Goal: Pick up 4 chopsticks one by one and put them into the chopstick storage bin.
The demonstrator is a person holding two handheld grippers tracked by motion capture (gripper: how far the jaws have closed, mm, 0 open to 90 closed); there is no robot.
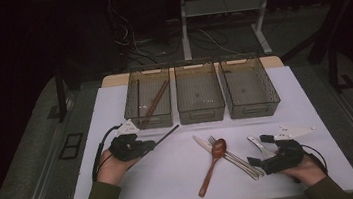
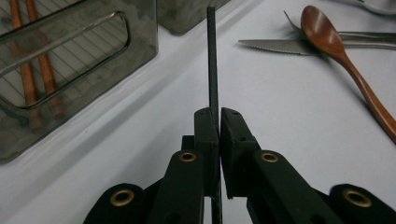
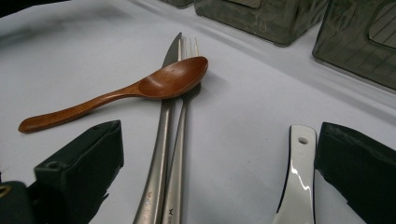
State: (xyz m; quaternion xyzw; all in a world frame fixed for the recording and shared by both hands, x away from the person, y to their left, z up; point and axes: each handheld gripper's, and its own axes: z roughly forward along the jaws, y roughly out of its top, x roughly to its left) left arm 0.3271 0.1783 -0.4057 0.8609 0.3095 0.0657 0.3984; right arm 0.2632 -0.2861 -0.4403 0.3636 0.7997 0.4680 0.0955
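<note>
Currently sorting cutlery into bins, by the look of it.

left gripper (image 2: 213,114): jaws clamped on a black chopstick (image 2: 212,60), pinched near its rear end; most of the length runs straight out ahead of the fingertips.
why held so: my read, an end grip keeps the long part free to aim at a bin.
chopstick tip: points toward the gap between the left bin (image 1: 152,118) and the middle bin (image 1: 201,112), short of both.
left bin contents: brown chopsticks (image 2: 35,70) already inside, so likely the target.
right gripper (image 3: 219,149): fingers wide apart, nothing pinched.
steel utensil (image 3: 296,182): lies on the table just inside the right finger (image 3: 359,172), maybe touching; probably next pick.
knife (image 3: 161,140) and fork (image 3: 182,140): side by side between the open fingers, nearer the left one.
wooden spoon (image 3: 140,88): lies across knife and fork, beyond the fingertips.
right bin (image 1: 251,105): looks empty, well ahead of the right gripper.
</note>
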